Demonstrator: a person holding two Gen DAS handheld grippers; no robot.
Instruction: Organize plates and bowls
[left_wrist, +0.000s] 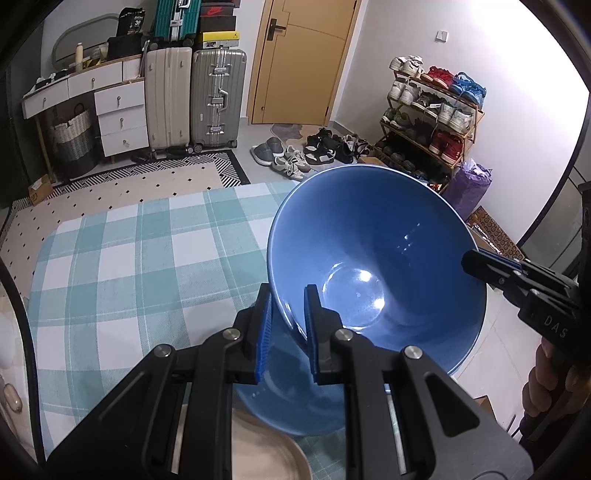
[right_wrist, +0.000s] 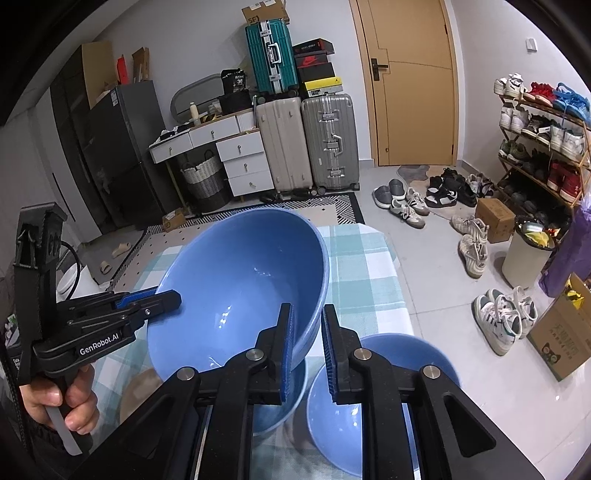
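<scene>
Bowl (left_wrist: 376, 266), the big blue one, fills my left wrist view: it hangs tilted above the checked cloth of the desk (left_wrist: 122, 258), its opening turned toward me. My left gripper (left_wrist: 288, 314) has its jaws clenched on the near rim, one finger inside the bowl and one outside. At the right edge my right gripper (left_wrist: 476, 262) pinches the opposite rim. A beige plate (left_wrist: 266, 454) peeks out below the bowl.

From my right wrist view, the same bowl (right_wrist: 240, 291) sits tilted up, and my right gripper (right_wrist: 306, 325) grips its rim, jaws clenched on the wall. My left gripper (right_wrist: 162, 295), held by a hand (right_wrist: 62, 398), clamps the far rim. A second blue bowl (right_wrist: 369, 417) rests on the desk (right_wrist: 369, 280) under my right finger.
</scene>
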